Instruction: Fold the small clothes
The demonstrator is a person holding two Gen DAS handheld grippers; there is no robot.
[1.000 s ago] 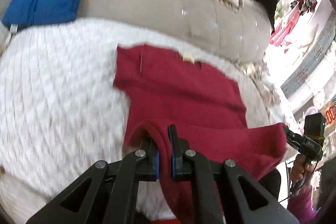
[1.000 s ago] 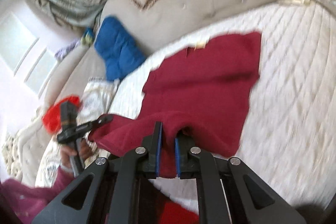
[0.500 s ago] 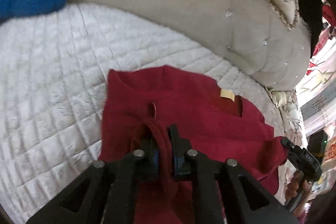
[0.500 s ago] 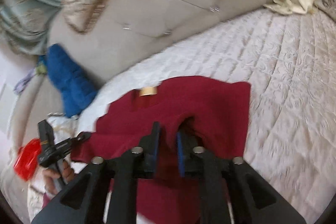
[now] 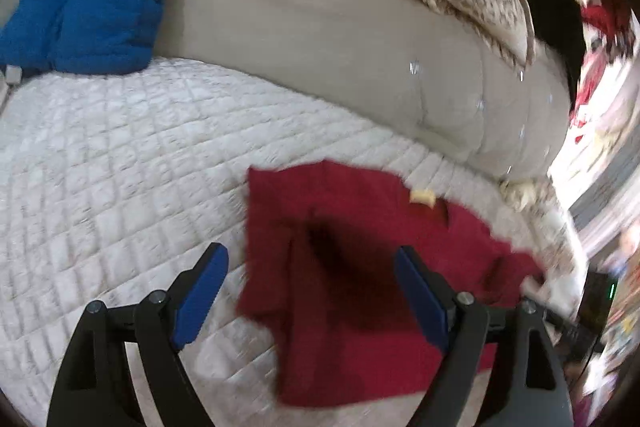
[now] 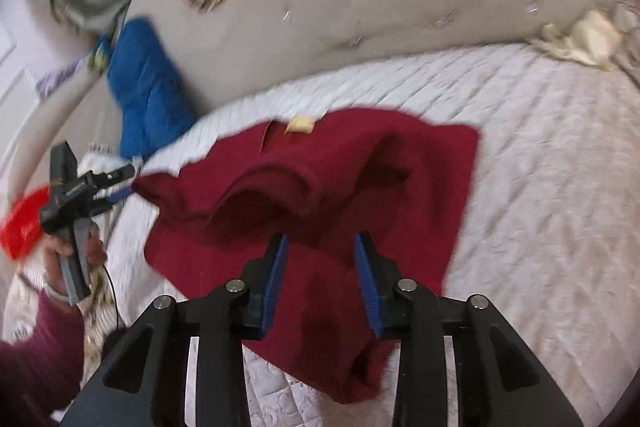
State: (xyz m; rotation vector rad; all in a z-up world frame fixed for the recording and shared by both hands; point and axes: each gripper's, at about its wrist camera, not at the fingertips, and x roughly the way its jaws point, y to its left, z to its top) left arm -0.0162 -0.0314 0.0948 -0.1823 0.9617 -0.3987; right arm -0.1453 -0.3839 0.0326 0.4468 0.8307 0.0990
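We see the red garment [image 5: 360,267] lying doubled over on the white quilted bed [image 5: 120,155], its fabric below and between the widely spread jaws of our left gripper [image 5: 308,267] and the narrower, just-opened jaws of our right gripper [image 6: 320,259], neither pinching it.

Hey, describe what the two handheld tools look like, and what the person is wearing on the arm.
Both tools have black angular frames, silver pivot bolts and blue pads. The right view shows a grey handle trailing a thin black cable, and a maroon sleeve.
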